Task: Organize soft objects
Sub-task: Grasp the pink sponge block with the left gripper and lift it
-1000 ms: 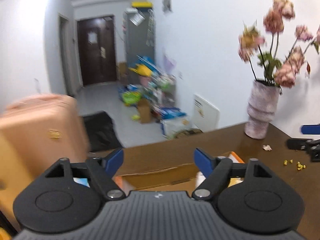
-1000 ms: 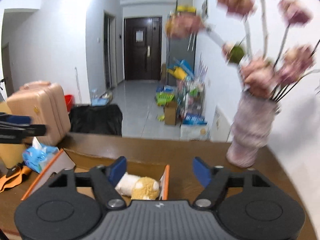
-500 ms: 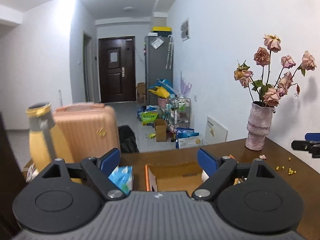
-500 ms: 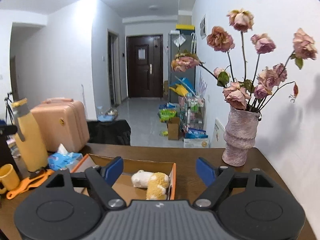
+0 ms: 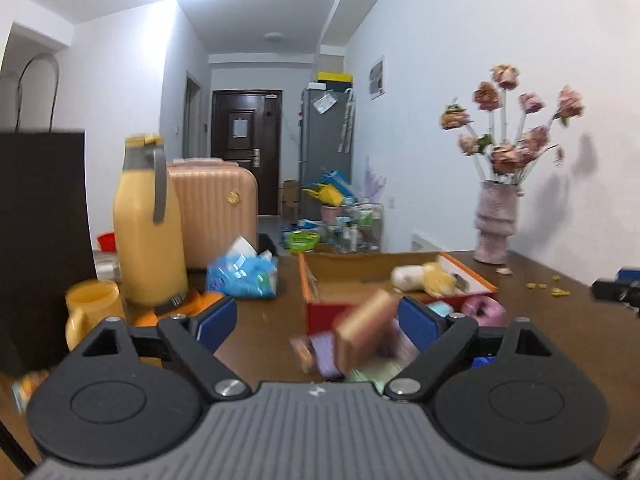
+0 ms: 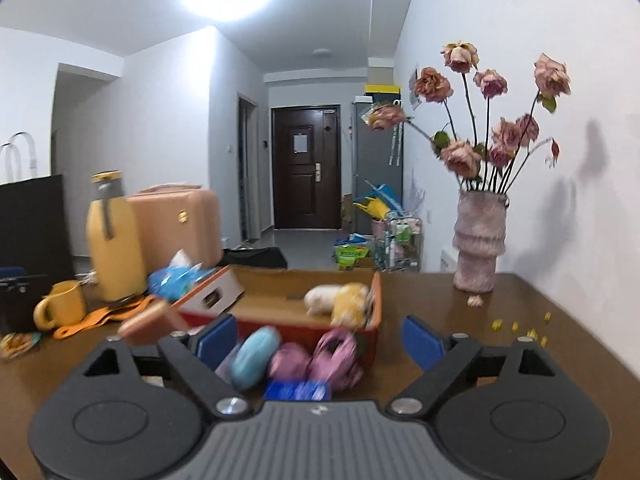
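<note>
While both have just been opening, left claw [image 5: 316, 322] and right claw [image 6: 320, 340] gape wide, holding nothing.

Yellow bottle [image 5: 148, 224], pink vase [image 6: 478, 240]

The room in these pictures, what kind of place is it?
Most likely a lived-in flat: a dark wooden entrance door ends the hallway, a ribbed peach suitcase stands behind the brown table, and a pink vase of dried roses decorates it.
</note>
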The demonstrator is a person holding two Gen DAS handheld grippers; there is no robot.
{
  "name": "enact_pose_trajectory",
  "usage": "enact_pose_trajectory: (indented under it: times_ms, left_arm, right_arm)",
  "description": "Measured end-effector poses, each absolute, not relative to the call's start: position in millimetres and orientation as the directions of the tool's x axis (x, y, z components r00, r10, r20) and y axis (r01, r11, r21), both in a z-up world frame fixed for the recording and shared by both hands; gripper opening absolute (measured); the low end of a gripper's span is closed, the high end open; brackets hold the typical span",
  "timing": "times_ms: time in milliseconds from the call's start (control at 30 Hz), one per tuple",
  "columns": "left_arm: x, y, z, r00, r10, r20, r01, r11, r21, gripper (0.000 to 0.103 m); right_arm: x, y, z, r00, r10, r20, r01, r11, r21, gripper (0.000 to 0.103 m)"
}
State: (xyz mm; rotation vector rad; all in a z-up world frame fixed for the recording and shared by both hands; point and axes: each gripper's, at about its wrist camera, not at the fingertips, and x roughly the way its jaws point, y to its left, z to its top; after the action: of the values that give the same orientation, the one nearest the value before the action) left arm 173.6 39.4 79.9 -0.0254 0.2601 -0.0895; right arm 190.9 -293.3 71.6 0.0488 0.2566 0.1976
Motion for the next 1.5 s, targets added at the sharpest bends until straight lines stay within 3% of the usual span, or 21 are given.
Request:
enact_pose_trajectory:
  times_ms: [100,200,533,733,867,933,967,1000,1033,1167,1233,1300,1400,1500]
  left_arm:
    - [150,44,62,0.955,-0.102,-0.279,0.080,0.993,-0.091,0.092]
    - [149,40,54,0.938,-0.119,-0.325,0.102,0.992,-0.070,0.092]
    - [173,29,44,0.933,-0.122,-0.338,0.123,0.992,-0.020,0.092]
    - [218,7,38,0.958,-0.123,-0.258,0.166,0.975,0.149,0.096]
    - [269,-5,30,0.944,-0.165,-0.286,0.223,0.957,0.184,0.096]
    - [294,-6,24,0.924,-0.184,-0.336,0.250,0.955,0.163,0.091]
    - [303,-5,20,0.913,-0.183,-0.364,0.251,0.956,0.150,0.077]
    - [313,-5,17,0.903,-0.176,-0.392,0.248,0.959,0.141,0.053]
    - [319,-4,15,0.896,-0.176,-0.409,0.249,0.959,0.134,0.042]
    - [315,3,25,0.916,-0.159,-0.368,0.213,0.971,0.110,0.039]
    - [295,15,45,0.934,-0.181,-0.307,0.199,0.980,0.028,0.040]
    - [276,33,61,0.930,-0.236,-0.283,0.206,0.969,-0.134,0.040]
    - [261,56,50,0.845,-0.360,-0.394,0.166,0.879,-0.447,0.041]
    - [249,63,5,0.729,-0.426,-0.536,0.045,0.811,-0.583,0.038]
  right_arm:
    - [161,-287,49,0.946,0.214,-0.244,-0.185,0.973,0.136,0.092]
    - [152,-283,35,0.928,0.251,-0.275,-0.203,0.960,0.191,0.092]
    - [167,-273,35,0.942,0.207,-0.263,-0.176,0.975,0.138,0.092]
    - [189,-271,28,0.937,0.200,-0.287,-0.160,0.975,0.155,0.092]
    - [202,-263,21,0.931,0.197,-0.308,-0.161,0.977,0.139,0.092]
    - [209,-259,17,0.927,0.194,-0.320,-0.158,0.978,0.136,0.092]
    - [213,-258,15,0.924,0.195,-0.330,-0.157,0.978,0.137,0.092]
    - [216,-256,13,0.921,0.198,-0.335,-0.160,0.977,0.138,0.092]
    - [219,-254,11,0.918,0.203,-0.341,-0.165,0.976,0.139,0.092]
    - [227,-248,7,0.909,0.219,-0.354,-0.178,0.973,0.147,0.092]
    - [229,-245,6,0.907,0.231,-0.352,-0.187,0.970,0.153,0.092]
    - [230,-244,7,0.907,0.242,-0.344,-0.193,0.966,0.171,0.092]
    - [230,-245,7,0.906,0.254,-0.339,-0.186,0.958,0.220,0.092]
    - [228,-241,4,0.891,0.281,-0.356,-0.210,0.952,0.224,0.092]
